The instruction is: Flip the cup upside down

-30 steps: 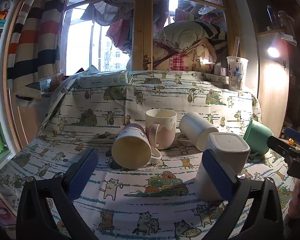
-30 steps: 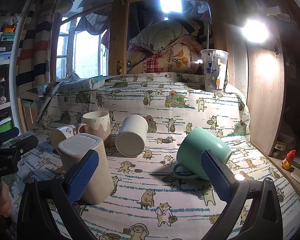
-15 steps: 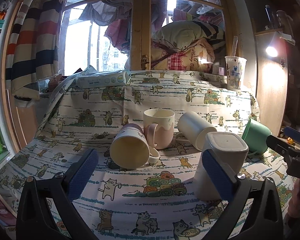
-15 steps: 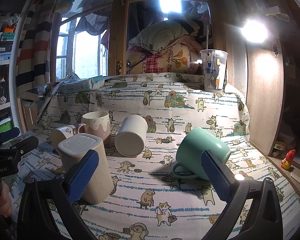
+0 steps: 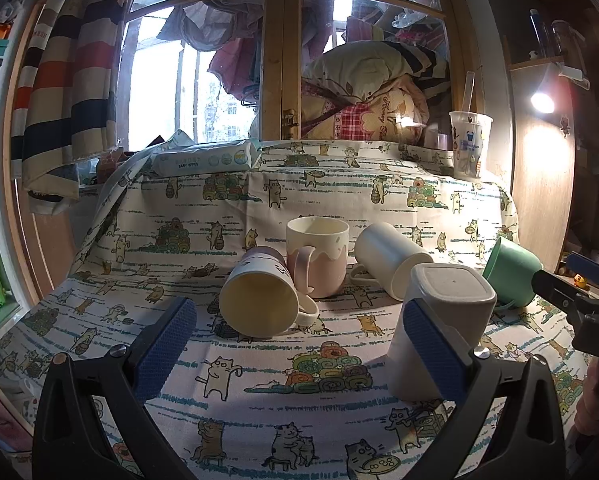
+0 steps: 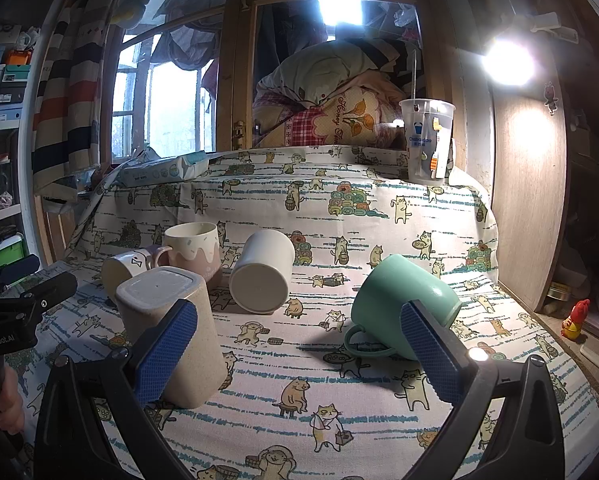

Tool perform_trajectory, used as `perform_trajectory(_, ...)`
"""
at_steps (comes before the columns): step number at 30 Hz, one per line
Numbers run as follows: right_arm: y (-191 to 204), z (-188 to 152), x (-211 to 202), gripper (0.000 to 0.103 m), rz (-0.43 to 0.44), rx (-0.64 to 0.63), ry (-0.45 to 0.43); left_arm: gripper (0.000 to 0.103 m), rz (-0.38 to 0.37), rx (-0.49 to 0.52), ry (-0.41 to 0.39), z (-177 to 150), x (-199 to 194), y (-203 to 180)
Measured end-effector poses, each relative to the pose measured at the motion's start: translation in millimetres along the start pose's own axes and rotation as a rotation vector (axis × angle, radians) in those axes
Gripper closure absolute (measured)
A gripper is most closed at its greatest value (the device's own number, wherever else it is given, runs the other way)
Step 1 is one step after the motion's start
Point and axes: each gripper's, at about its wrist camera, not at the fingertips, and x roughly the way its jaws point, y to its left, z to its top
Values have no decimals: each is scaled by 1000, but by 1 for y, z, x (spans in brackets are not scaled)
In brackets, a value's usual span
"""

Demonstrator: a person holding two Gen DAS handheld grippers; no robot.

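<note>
Cat-print cloth (image 6: 339, 380) covers the table. Just left of the upright pink mug (image 5: 317, 262), the lavender cup (image 5: 259, 298) lies tipped over, cream mouth facing forward. Left gripper (image 5: 299, 344) and right gripper (image 6: 295, 352) hover spread, empty.

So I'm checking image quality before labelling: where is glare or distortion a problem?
Right wrist view: the lamp blows out to a white flare and throws the green mug's shadow leftward. Left wrist view: the window is overexposed and the wooden frame bows from fisheye distortion; the mugs stay sharp.
</note>
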Motion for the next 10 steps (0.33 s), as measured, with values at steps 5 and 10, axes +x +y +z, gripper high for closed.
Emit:
perform_trajectory(5,0,0,0,0,0,0,0,0,0,0,0,0,0,0)
perform_trajectory(10,0,0,0,0,0,0,0,0,2,0,0,0,0,0)
